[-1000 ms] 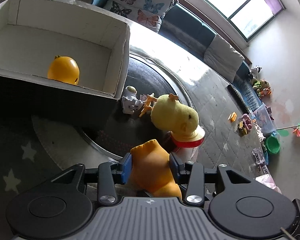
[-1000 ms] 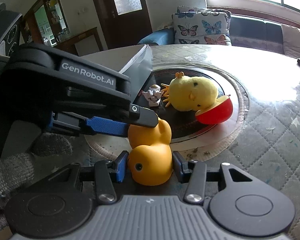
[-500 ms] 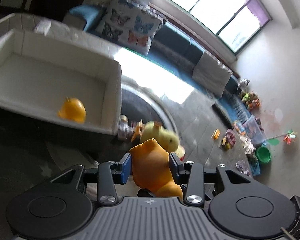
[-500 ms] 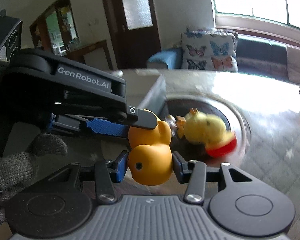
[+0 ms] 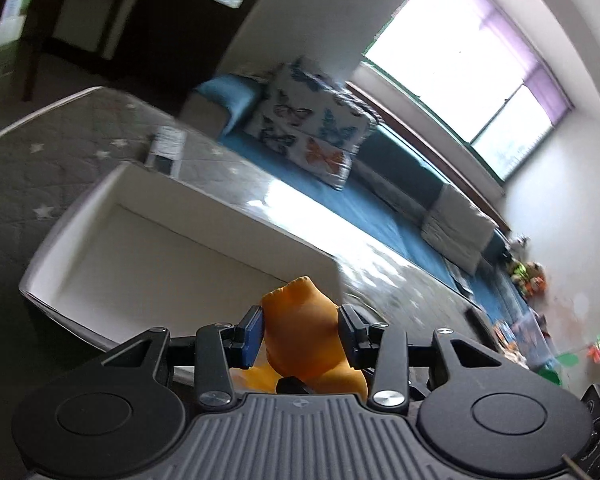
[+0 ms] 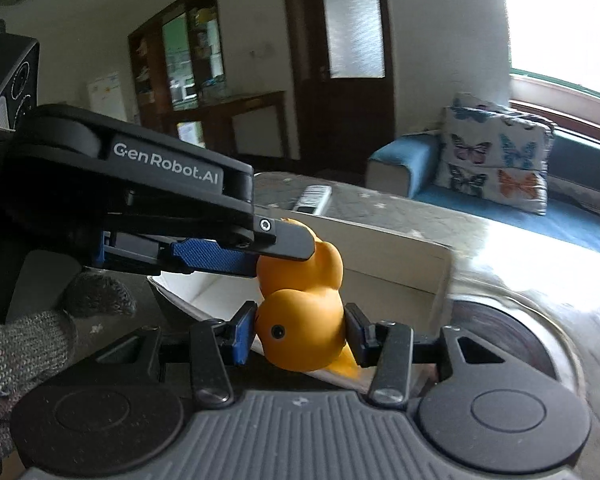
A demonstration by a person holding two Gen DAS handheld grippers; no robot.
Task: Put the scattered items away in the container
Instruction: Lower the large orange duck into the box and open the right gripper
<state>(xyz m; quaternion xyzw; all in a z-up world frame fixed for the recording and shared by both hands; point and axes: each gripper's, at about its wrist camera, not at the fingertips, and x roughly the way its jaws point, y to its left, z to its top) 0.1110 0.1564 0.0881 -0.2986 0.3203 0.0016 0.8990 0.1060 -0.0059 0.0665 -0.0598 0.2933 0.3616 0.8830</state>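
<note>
Orange rubber duck (image 6: 300, 320): smooth, glossy toy with a black eye, held in the air by both grippers at once, above the near rim of the box; its tail end shows in the left wrist view (image 5: 300, 332).
Right gripper (image 6: 300, 334): blue pads pressed on either side of the duck's head, jaws at a middling width, clamped on it.
Left gripper (image 5: 300, 330): pads closed on the duck's body; in the right wrist view it reaches in from the left edge, its blue finger (image 6: 212, 256) against the body.
Gloved hand (image 6: 24, 344): grey knit glove, lower left, behind the left gripper.
White cardboard box (image 5: 112, 200): open-topped, shallow, standing on the table directly beyond the duck.
Grey quilted table cover with stars (image 5: 28, 168): carries the box; a remote control (image 6: 312, 199) lies near its far edge.
Butterfly-print cushion (image 6: 496, 160): on the blue sofa behind the table.
</note>
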